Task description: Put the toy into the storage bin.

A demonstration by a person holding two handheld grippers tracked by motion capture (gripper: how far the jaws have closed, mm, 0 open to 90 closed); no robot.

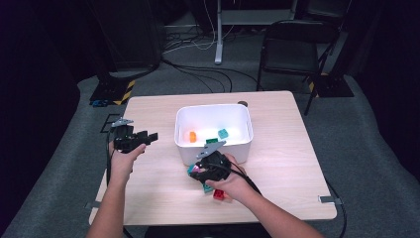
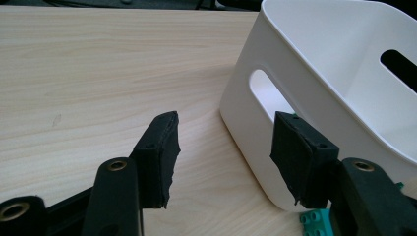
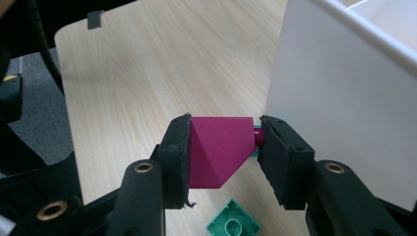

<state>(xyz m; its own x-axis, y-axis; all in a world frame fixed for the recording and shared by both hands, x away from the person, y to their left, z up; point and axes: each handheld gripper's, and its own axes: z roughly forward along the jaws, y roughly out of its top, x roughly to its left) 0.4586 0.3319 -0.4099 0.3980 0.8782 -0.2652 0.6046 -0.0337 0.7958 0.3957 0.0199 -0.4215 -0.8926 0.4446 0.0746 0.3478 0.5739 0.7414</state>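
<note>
- Right hand-held gripper [image 3: 223, 147] of mine clamps a magenta sloped plastic block [image 3: 216, 150] between its pads, lifted off the light wooden table [image 1: 277, 168], just beside the white plastic bin's [image 1: 236, 148] near wall.
- Left hand-held gripper [image 2: 223, 147] hangs wide apart, holding nothing, beside that bin.
- Small green studded brick [image 3: 233, 226] lies on the table below my right hand-held gripper.

Lab: floor cables [image 1: 198, 69], stand [image 1: 218, 29], folding chair [image 1: 292, 44].
</note>
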